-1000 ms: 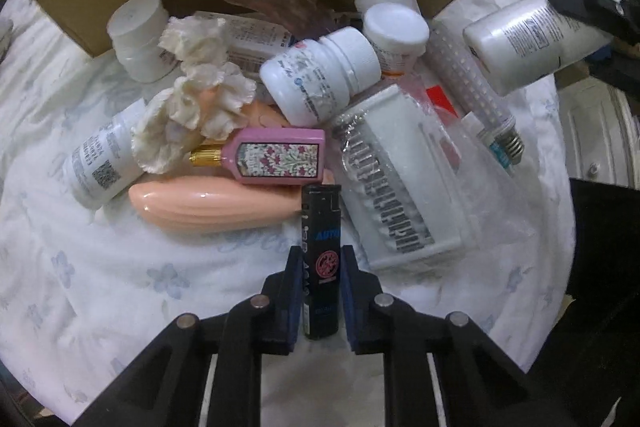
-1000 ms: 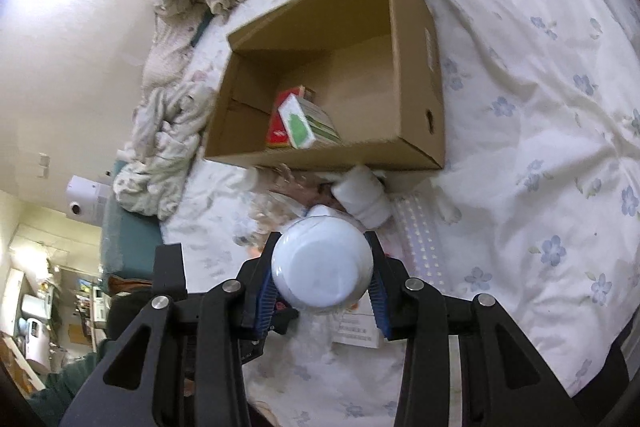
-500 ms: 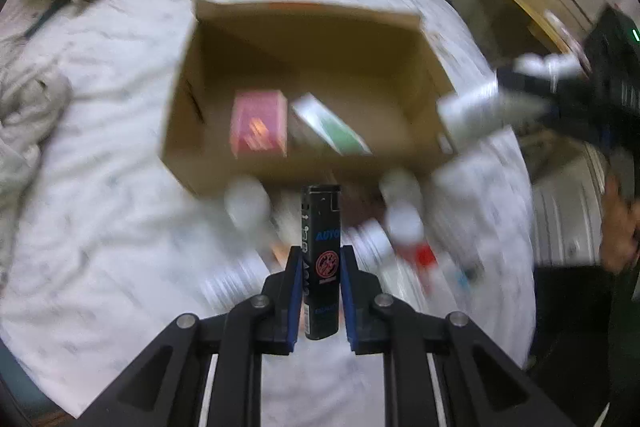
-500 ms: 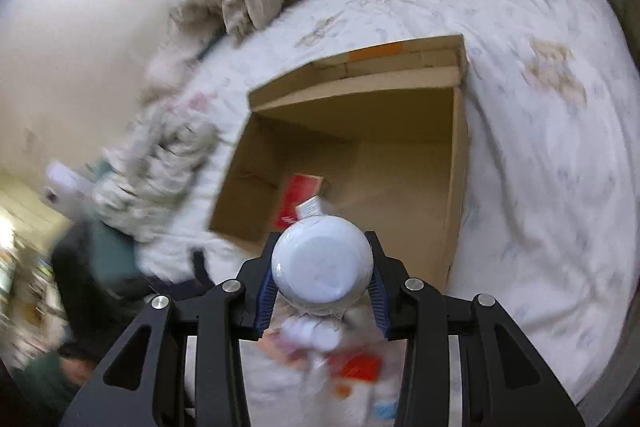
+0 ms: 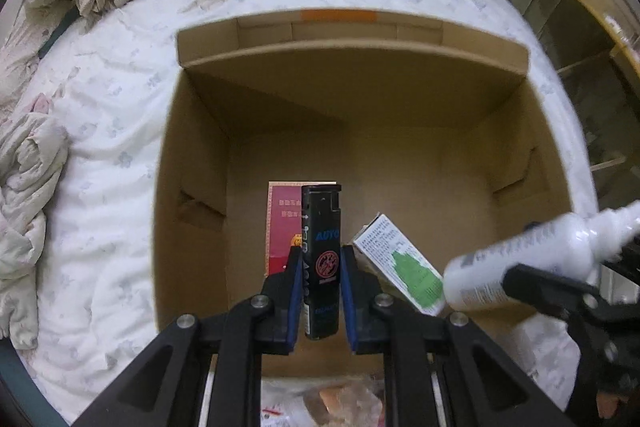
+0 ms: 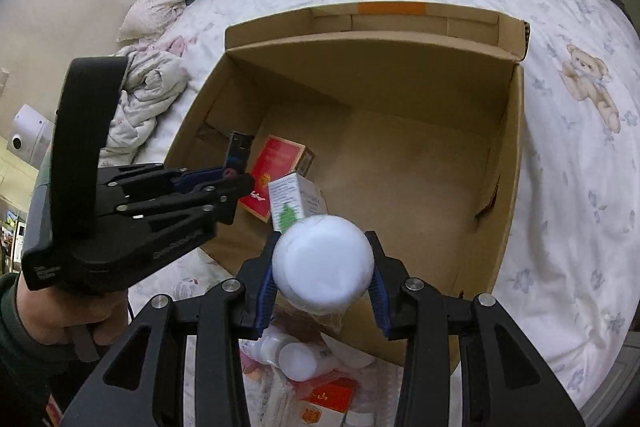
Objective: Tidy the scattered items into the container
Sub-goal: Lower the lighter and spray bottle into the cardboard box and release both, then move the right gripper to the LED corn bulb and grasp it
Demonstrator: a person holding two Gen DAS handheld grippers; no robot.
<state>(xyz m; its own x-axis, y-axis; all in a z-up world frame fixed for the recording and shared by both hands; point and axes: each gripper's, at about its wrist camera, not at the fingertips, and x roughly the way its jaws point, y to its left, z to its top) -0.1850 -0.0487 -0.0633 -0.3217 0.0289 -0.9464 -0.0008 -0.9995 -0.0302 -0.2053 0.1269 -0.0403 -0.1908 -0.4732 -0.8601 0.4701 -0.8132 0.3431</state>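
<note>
While above the cardboard box [image 5: 192,187] mid-bed | left tongs [image 5: 320,267] clamp black lighter [image 5: 321,227] | right tongs [image 6: 323,267] clamp white bottle [image 6: 323,263]

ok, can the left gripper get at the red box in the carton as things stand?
Probably not. The left gripper is shut on a black lighter, so its jaws are occupied. The red box lies uncovered on the carton floor below.

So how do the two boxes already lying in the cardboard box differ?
The red box is flat and wide, while the white-and-green box is narrower and blockier. The red box lies nearer the carton's left wall; the white-and-green box lies to its right and looks propped against it. Both are closed packets with small print, on the cardboard box floor.
</note>
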